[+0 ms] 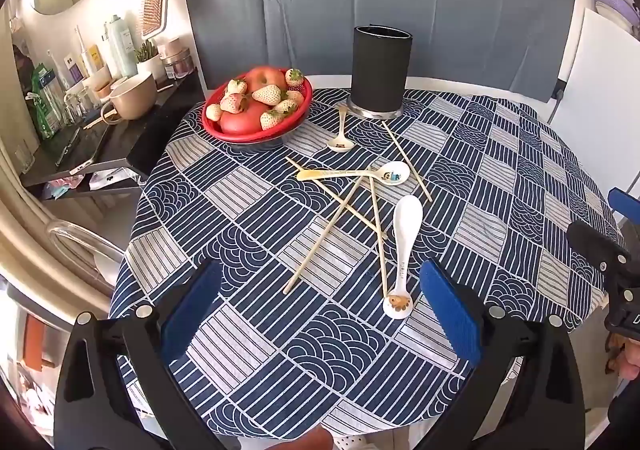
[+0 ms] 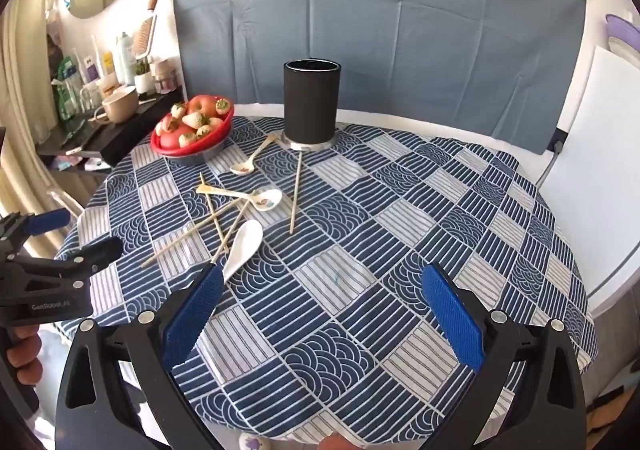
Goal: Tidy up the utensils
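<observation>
Left gripper (image 1: 320,306) and right gripper (image 2: 320,310): jaws spread wide, holding nothing, above the patterned tablecloth (image 1: 500,178). Black utensil holder (image 1: 381,71) stands upright at the far edge. White ceramic spoon (image 1: 404,250) lies lengthwise, bowl toward the holder. Crossed chopsticks (image 1: 320,238) lie beside it, angled diagonally

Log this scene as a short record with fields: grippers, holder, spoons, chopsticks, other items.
left gripper: open, empty, above the table
right gripper: open, empty
holder: black cylinder, upright, at the far side of the tablecloth
spoons: three loose; plain white spoon nearest
chopsticks: four loose, three crossing
other: red fruit bowl left of holder
</observation>
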Tool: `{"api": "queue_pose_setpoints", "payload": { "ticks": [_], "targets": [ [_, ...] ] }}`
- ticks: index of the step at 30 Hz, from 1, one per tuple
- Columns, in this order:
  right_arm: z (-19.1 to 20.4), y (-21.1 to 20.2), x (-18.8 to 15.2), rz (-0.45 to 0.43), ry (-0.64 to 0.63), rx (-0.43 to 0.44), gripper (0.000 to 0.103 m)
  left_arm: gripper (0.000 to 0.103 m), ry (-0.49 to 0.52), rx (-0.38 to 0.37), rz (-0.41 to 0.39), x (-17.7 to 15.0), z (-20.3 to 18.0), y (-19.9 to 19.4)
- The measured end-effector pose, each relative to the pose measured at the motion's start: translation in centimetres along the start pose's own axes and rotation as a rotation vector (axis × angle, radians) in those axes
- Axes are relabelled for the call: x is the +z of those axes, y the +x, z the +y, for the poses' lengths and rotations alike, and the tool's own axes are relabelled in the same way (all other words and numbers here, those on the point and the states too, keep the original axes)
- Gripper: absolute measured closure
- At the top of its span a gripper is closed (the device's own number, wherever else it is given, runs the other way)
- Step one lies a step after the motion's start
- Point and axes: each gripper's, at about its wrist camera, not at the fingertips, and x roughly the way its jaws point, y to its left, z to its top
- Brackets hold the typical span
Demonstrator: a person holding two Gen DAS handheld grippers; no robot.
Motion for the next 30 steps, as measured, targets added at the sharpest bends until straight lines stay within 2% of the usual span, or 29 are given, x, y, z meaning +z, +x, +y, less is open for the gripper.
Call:
{"api": "queue_pose_setpoints", "payload": {
  "ticks": [30],
  "targets": [
    [0.0, 1.0, 0.2, 0.018, 0.000, -0.013, 0.008, 0.006, 0.017, -0.001, 0.034, 0.1, 0.3, 1.3]
  ]
}}
